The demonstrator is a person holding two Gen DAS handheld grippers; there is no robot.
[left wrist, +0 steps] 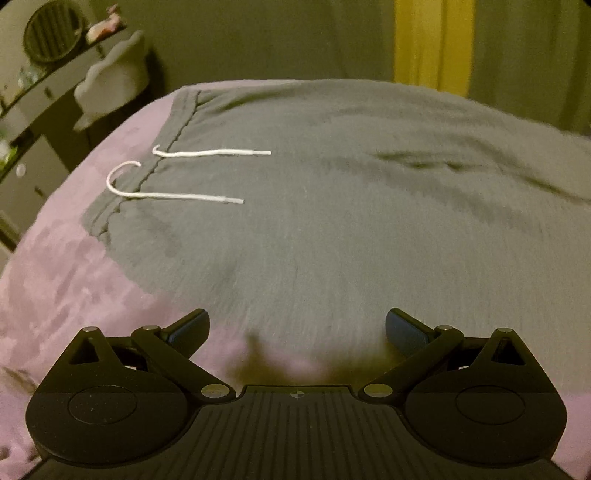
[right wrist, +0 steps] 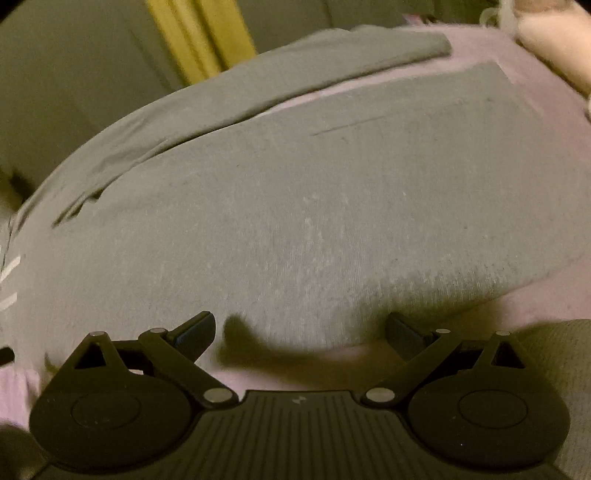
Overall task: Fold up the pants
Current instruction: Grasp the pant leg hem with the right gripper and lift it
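Grey sweatpants point(left wrist: 332, 206) lie spread flat on a pink bed cover point(left wrist: 55, 280). Their waistband point(left wrist: 147, 162) is at the left with two white drawstring ends point(left wrist: 214, 152) lying on the fabric. My left gripper point(left wrist: 297, 326) is open and empty, just above the near edge of the pants. In the right wrist view the two grey legs point(right wrist: 295, 206) run off to the upper right, the far leg point(right wrist: 258, 88) slightly apart. My right gripper point(right wrist: 299, 328) is open and empty over the near leg's edge.
A dresser point(left wrist: 40, 122) with a white cloud-shaped item point(left wrist: 110, 81) and a round fan point(left wrist: 51, 29) stands left of the bed. A yellow curtain point(left wrist: 432, 40) hangs behind. Pale bedding point(right wrist: 550, 40) lies at the far right. Grey fabric point(right wrist: 569, 369) shows at the lower right.
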